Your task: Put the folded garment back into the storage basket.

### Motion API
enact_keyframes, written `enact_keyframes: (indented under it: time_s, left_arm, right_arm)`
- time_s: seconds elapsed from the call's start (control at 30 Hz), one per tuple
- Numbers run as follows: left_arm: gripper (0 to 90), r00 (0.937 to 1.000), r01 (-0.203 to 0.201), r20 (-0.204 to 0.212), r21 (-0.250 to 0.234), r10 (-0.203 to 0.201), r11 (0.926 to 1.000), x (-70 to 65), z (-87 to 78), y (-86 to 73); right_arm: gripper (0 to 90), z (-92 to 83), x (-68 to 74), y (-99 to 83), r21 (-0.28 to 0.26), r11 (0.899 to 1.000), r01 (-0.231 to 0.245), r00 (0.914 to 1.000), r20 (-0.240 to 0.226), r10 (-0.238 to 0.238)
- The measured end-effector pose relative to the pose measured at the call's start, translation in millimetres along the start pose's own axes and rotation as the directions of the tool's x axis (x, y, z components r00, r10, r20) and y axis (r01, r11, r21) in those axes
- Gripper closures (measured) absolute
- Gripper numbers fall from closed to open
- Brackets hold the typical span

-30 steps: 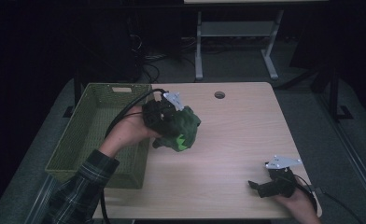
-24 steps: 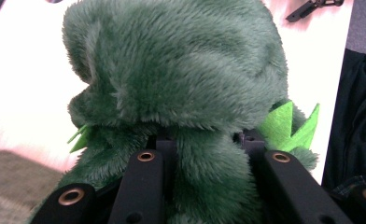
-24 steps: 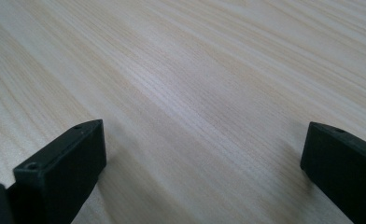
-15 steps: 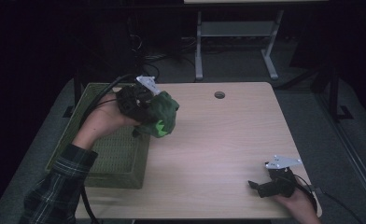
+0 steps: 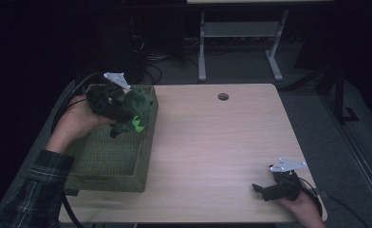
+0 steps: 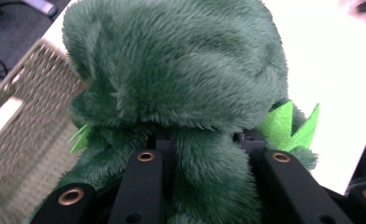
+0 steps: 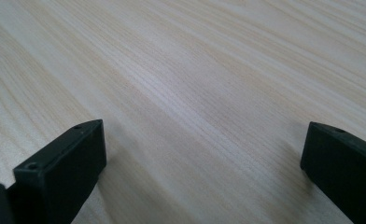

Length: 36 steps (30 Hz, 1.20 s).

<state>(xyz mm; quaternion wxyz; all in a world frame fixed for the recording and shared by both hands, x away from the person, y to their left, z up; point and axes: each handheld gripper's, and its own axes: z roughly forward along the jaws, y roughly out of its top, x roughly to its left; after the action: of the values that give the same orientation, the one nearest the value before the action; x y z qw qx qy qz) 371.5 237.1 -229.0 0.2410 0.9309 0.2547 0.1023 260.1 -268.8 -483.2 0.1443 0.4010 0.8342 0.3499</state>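
Left tongs (image 5: 122, 116) clamp the green plush toy (image 5: 139, 111) — above the basket (image 5: 103, 161).

Dim room: light wooden table (image 5: 231, 142) on grey floor (image 5: 241, 61); white metal-framed stand (image 5: 238, 33) behind, among black cables (image 5: 151, 59).

**Around the table**

A pale wooden table (image 5: 212, 142) stands in a dark room, its grain running in long streaks. A small round hole (image 5: 223, 96) sits near its far edge. Beyond it stands a grey metal stand (image 5: 241, 33) on two splayed feet, with a shelf across. Dark cables (image 5: 146, 57) lie tangled on the grey floor (image 5: 250, 71) behind the table's far left corner.
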Motion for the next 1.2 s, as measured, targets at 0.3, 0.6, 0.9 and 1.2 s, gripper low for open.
enact_keyframes:
  time_s: [0.3, 0.6, 0.9, 1.2]
  left_arm:
    - [69.5, 0.997, 0.069, -0.037, 0.032, -0.068, 0.9971, 17.5, 10.1, -33.9]
    - [69.3, 0.9894, 0.139, -0.052, 0.058, -0.136, 0.9887, 31.7, 38.4, -67.6]
    - [69.2, 0.9822, 0.185, -0.049, 0.081, -0.181, 0.9795, 41.5, 72.6, -93.3]
    - [69.1, 0.9779, 0.209, -0.037, 0.121, -0.206, 0.9705, 43.9, 106.9, -105.4]
  right_arm:
    - [0.0, 0.0, 0.0, 0.0, 0.0, 1.0, 0.0, 1.0, 0.0, 0.0]
    - [0.0, 0.0, 0.0, 0.0, 0.0, 1.0, 0.0, 1.0, 0.0, 0.0]
    - [0.0, 0.0, -0.2, 0.0, -0.001, 1.0, 0.002, 1.0, 0.002, -0.002]
    - [0.0, 0.1, -0.3, 0.0, -0.002, 1.0, 0.004, 1.0, 0.002, -0.004]
